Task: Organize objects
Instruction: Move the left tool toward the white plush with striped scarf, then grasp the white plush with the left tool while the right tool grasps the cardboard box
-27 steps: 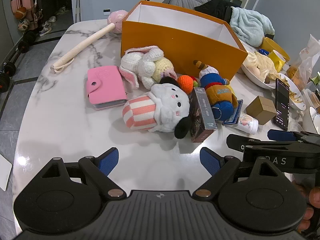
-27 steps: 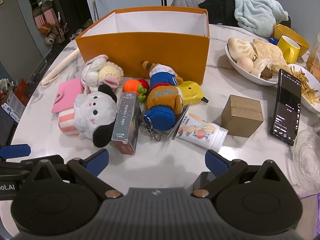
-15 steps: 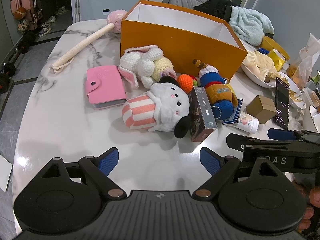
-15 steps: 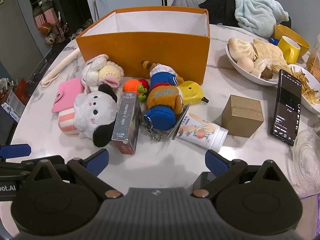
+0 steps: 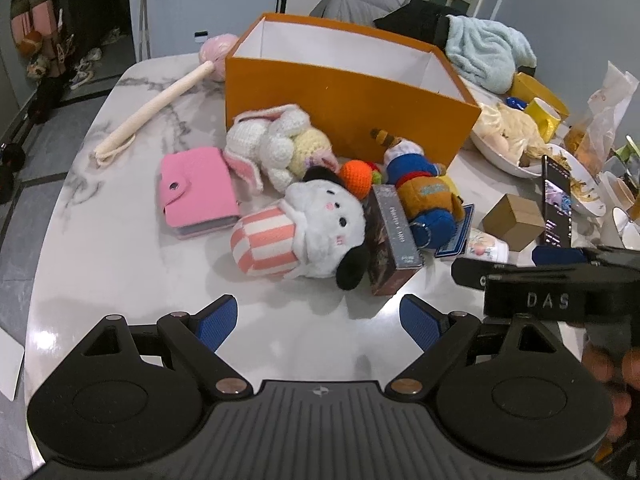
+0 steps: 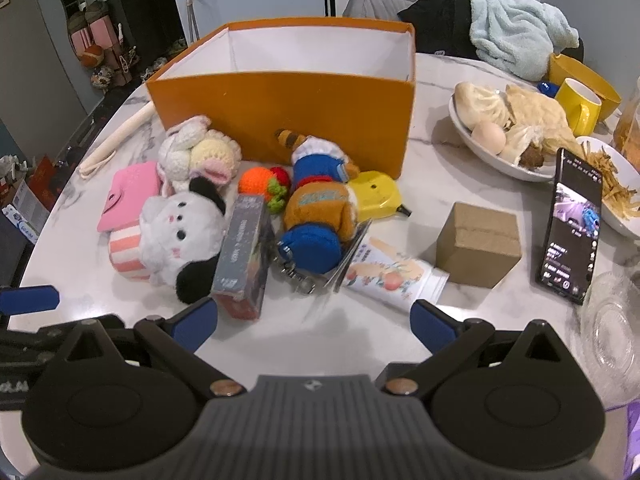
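At the right of the frame a white bowl of buns and an egg [image 6: 486,148] sits beside a yellow mug [image 6: 578,102]. A black smartphone with a lit screen [image 6: 572,226] stands lower right, near a clear glass dish [image 6: 612,336]. A pale blue fleece blanket [image 6: 520,46] lies upper right.

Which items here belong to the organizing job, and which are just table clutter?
Job: orange box, plush dog, crochet bunny, pink wallet, card box, tube.
Clutter: phone, food bowl, yellow mug.
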`<state>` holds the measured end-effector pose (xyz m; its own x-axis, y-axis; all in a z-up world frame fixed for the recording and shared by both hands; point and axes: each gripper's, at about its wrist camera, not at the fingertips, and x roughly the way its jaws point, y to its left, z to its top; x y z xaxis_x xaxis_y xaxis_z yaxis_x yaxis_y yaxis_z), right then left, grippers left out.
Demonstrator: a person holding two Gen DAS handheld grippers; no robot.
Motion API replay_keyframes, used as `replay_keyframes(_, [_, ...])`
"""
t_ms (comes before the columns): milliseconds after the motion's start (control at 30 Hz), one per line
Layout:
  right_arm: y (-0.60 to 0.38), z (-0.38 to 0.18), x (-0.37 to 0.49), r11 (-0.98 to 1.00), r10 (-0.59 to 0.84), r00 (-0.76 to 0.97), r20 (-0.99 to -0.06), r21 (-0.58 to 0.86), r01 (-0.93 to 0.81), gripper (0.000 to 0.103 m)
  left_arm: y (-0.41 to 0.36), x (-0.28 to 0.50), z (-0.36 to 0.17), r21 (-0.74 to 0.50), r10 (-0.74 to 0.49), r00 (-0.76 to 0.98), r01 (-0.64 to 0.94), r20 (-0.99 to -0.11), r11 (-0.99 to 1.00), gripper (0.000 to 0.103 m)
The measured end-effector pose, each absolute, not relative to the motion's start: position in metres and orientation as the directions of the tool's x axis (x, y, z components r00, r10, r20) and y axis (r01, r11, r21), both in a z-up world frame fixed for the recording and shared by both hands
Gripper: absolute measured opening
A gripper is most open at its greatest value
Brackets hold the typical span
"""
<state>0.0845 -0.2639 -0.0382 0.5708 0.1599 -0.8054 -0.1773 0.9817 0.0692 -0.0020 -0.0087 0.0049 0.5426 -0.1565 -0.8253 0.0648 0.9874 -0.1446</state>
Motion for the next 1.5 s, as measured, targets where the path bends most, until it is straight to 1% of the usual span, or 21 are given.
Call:
replay_keyframes(167, [-0.278, -0.034, 0.095, 0.981, 0.171, 0.582, -0.795, 0.084, -0.172, 0.102, -0.009, 0.0, 0.005, -0.143, -0.155, 0.542, 0.064, -0.826, 0.988, 0.103])
replay_keyframes(400, [-0.298, -0.034, 0.114, 0.968, 0.24, 0.573, -0.783, 0.147, -0.205, 0.102, -0.015, 0.003, 0.005, -0.127, -0.171, 0.536, 0.118, -0.827, 0.985, 0.103])
replay_keyframes(500, [-0.306, -0.034, 0.121, 0.966, 0.249, 0.571, -0.782, 0.158, -0.206, 0.102, -0.015, 0.009, 0.004, -0.121, -0.166, 0.54, 0.119, -0.825, 0.986, 0.103])
replay_keyframes(600, [-0.314, -0.035, 0.127, 0.963, 0.262, 0.555, -0.789, 0.174, -0.207, 0.102, -0.013, 0.02, -0.001, -0.092, -0.147, 0.553, 0.126, -0.82, 0.988, 0.103])
replay_keyframes(767, [-0.333, -0.039, 0.143, 0.959, 0.283, 0.515, -0.809, 0.218, -0.183, 0.102, -0.014, 0.035, -0.006, -0.016, -0.129, 0.589, 0.192, -0.798, 0.981, 0.103])
replay_keyframes(967, [-0.357, -0.039, 0.157, 0.975, 0.221, 0.546, -0.808, 0.173, -0.138, 0.102, -0.024, 0.044, -0.017, 0.006, -0.193, 0.568, 0.329, -0.8, 0.944, 0.103])
replay_keyframes(1100, [-0.371, -0.048, 0.165, 0.977, 0.212, 0.534, -0.818, 0.181, -0.11, 0.102, -0.027, 0.049, -0.025, 0.035, -0.174, 0.571, 0.336, -0.802, 0.941, 0.103])
replay_keyframes(1200, [-0.377, -0.055, 0.171, 0.983, 0.182, 0.53, -0.829, 0.162, -0.084, 0.1, -0.026, 0.053, -0.03, 0.037, -0.17, 0.57, 0.333, -0.804, 0.942, 0.103])
replay_keyframes(1400, [-0.377, -0.07, 0.18, 0.982, 0.184, 0.488, -0.853, 0.185, -0.048, 0.089, -0.026, 0.06, -0.032, 0.039, -0.169, 0.578, 0.33, -0.798, 0.943, 0.103])
replay_keyframes(1500, [-0.372, -0.076, 0.183, 0.982, 0.181, 0.474, -0.862, 0.186, -0.036, 0.087, -0.027, 0.062, -0.033, 0.046, -0.173, 0.584, 0.34, -0.793, 0.939, 0.103])
